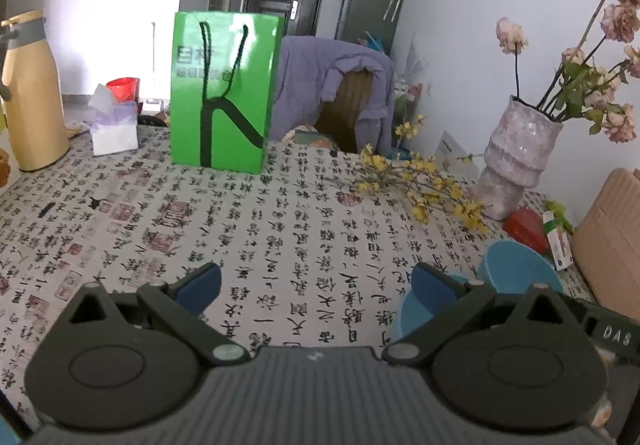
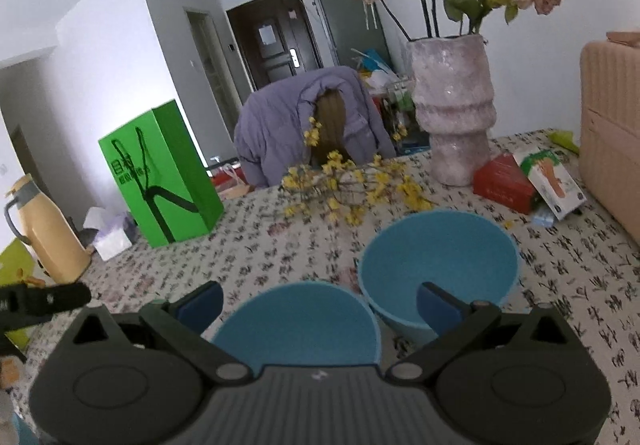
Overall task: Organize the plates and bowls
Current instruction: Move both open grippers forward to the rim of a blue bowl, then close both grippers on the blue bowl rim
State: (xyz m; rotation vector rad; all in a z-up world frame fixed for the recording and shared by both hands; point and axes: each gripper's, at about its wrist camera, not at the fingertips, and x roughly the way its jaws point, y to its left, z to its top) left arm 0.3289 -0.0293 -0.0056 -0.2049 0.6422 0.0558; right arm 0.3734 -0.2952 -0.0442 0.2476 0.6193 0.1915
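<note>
Bowls (image 2: 440, 265), 2 of them and both blue, sit side by side on the table (image 2: 260, 257) near a vase (image 2: 452, 105). Right gripper (image 2: 320, 309) hangs spread above the nearer bowl (image 2: 296, 321), pinching nothing. Left gripper (image 1: 316, 285) is spread too, over bare cloth just left of the bowls.
</note>
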